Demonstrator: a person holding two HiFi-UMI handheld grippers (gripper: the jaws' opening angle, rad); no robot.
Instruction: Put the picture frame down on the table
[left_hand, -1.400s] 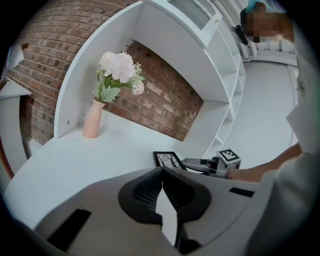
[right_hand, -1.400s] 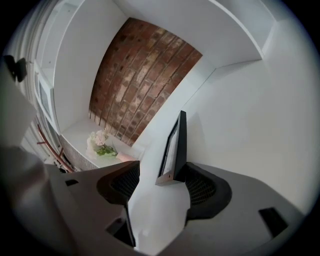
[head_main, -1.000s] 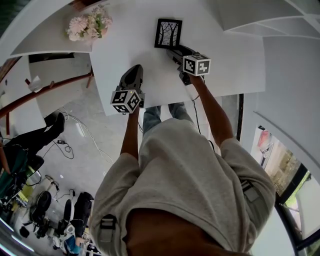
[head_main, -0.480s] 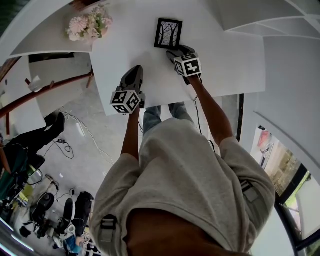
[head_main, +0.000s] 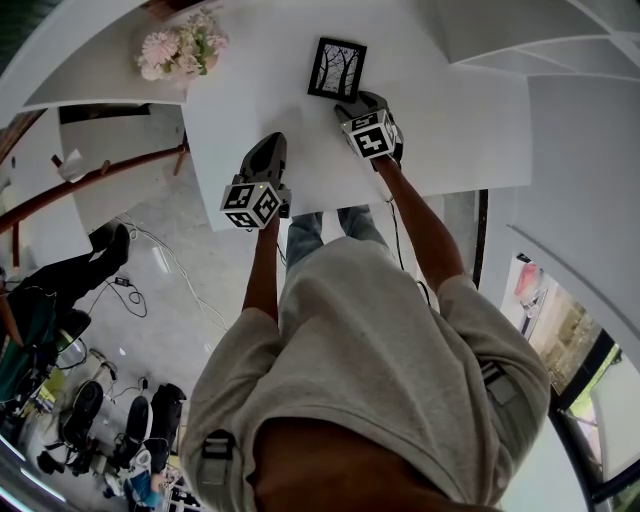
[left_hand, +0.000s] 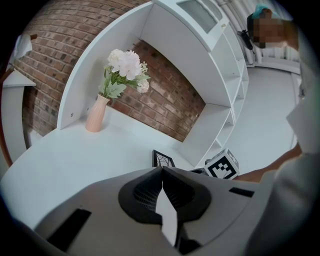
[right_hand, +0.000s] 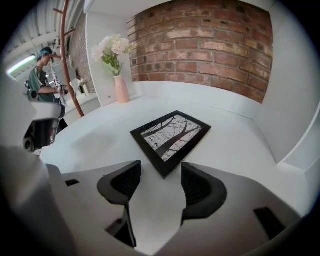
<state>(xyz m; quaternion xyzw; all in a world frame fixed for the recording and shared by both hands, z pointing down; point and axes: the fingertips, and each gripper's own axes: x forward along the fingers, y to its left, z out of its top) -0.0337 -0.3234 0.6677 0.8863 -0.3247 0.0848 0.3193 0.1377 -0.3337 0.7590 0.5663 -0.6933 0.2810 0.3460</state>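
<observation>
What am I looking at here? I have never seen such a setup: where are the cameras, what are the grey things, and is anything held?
There is no robot. A person holds a two-jaw gripper in each hand. One picture comes from a camera on the person's head, looking steeply down over the shoulders and arms. The other two come from cameras riding on the grippers, looking along the jaws. The patterned cubes belong to the grippers. On the white table a black frame lies flat, and a vase of flowers stands farther back. The left gripper has its jaws together on nothing. The right gripper has its jaws apart, the frame's near corner just ahead of them. It grips nothing.
</observation>
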